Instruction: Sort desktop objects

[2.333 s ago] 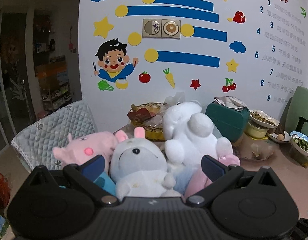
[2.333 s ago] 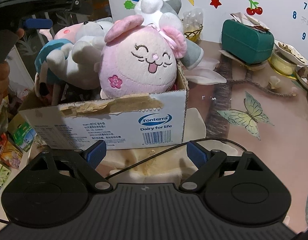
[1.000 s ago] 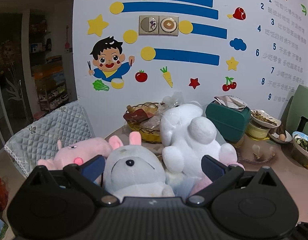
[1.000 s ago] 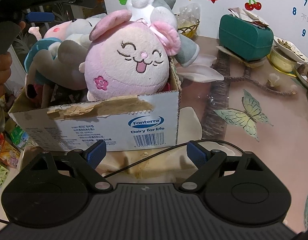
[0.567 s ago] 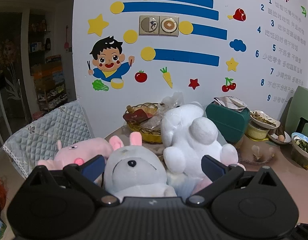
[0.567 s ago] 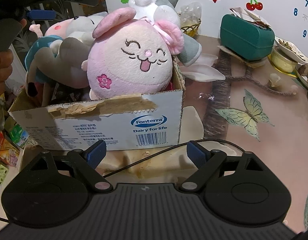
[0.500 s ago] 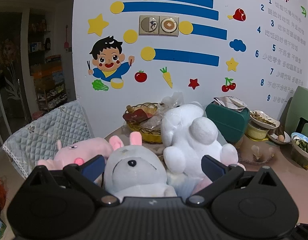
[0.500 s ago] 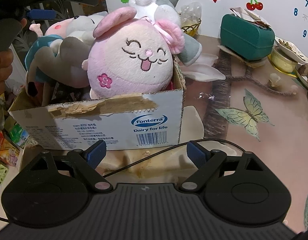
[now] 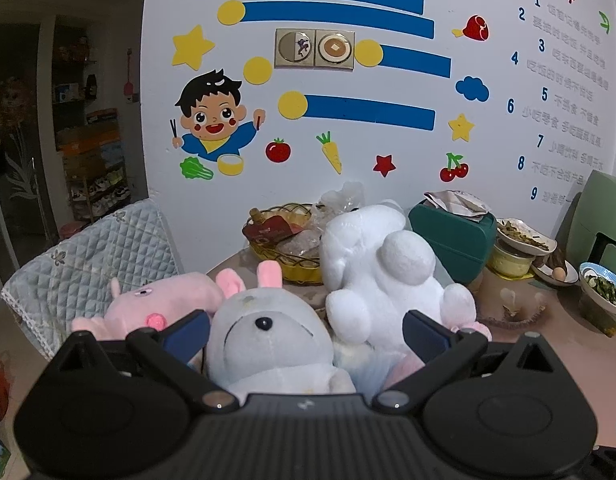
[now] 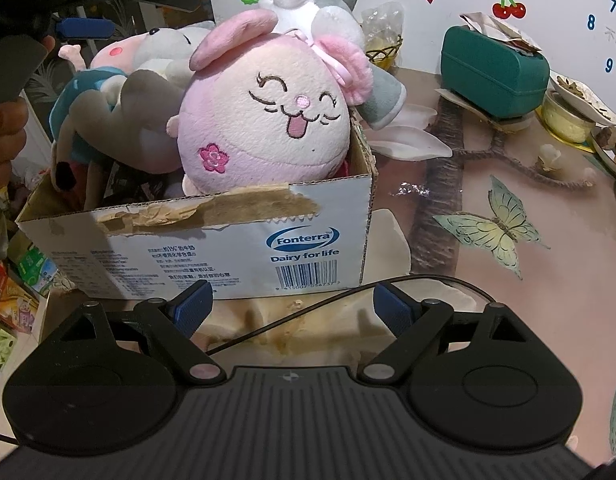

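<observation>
Our white cardboard box [image 10: 235, 240] is heaped with plush toys, round pink bunny [image 10: 267, 120] topmost; both claws, left claw [image 9: 303, 330] and right claw [image 10: 293, 306], gape empty, so sorting looks nearly done.

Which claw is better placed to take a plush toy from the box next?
Left, probably. The left claw hangs open right over the grey rabbit plush in the cardboard box; the right claw, also open, sits back in front of the box wall.

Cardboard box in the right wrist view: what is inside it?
The cardboard box is heaped with plush toys: a round pink bunny, a grey rabbit and a white-and-grey one behind. The box floor is covered.
</observation>
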A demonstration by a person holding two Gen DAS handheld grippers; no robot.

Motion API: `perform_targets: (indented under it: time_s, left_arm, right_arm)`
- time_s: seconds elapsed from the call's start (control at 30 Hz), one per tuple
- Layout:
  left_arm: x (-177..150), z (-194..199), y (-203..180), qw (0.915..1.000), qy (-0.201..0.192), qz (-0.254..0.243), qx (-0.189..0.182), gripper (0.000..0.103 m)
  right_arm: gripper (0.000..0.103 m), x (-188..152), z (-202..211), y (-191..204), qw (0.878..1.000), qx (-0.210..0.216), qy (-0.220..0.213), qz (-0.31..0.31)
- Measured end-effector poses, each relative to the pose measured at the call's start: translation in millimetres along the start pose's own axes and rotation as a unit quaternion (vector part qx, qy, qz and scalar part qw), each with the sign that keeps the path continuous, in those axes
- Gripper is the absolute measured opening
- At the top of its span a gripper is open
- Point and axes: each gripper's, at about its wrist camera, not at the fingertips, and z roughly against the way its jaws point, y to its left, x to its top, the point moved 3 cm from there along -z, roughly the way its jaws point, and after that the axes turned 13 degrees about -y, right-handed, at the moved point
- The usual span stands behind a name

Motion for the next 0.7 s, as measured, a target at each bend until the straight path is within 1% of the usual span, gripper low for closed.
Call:
perform_targets:
  time_s: [0.7]
  left_arm:
    - [-3.1, -3.7, -1.2, 1.0000, 0.007, 0.000, -0.001, 0.103]
  right_arm:
    - [0.103, -1.8, -1.9, 0.1, 1.000, 0.001, 0.005, -0.002]
